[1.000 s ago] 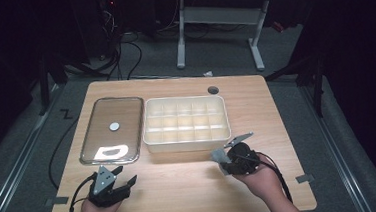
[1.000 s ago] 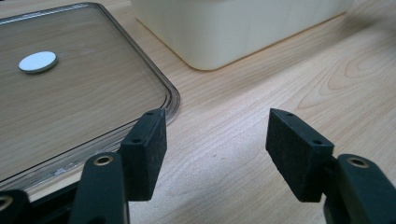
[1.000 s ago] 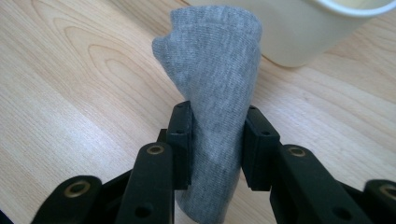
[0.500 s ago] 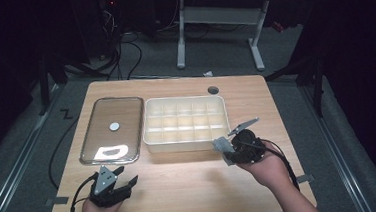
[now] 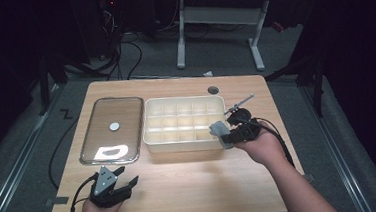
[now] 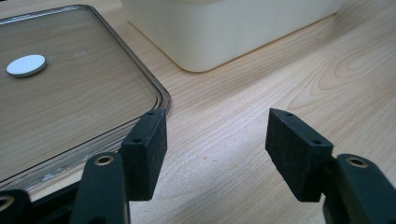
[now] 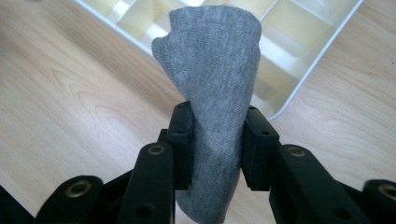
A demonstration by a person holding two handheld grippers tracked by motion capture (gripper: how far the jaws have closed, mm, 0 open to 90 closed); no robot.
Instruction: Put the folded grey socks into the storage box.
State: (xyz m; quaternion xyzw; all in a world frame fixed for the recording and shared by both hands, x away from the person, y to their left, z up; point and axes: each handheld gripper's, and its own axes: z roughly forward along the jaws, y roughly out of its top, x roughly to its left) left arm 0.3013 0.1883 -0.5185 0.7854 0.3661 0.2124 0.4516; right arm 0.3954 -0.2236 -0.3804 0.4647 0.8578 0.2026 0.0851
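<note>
A rolled grey sock [image 7: 215, 79] stands between the pads of my right gripper [image 7: 215, 144], which is shut on it. In the high view the grey sock [image 5: 219, 130] hangs at the near right corner of the cream divided box [image 5: 149, 123], with my right gripper [image 5: 228, 133] just above that rim. My left gripper [image 5: 122, 176] rests near the table's front left, and its jaws stand open with nothing between them [image 6: 215, 149]. A clear lid [image 5: 126, 110] with a white disc [image 5: 114, 125] lies left of the box.
The cream box wall [image 6: 224, 32] rises ahead of my left gripper, and the clear lid's edge [image 6: 161, 93] lies close to its left jaw. A round cable hole [image 5: 213, 89] sits at the table's far edge. Bare wood runs along the front [image 5: 201, 185].
My right gripper has risen and moved forward with the sock, from the table beside the box up to its near right corner. The left gripper has stayed put.
</note>
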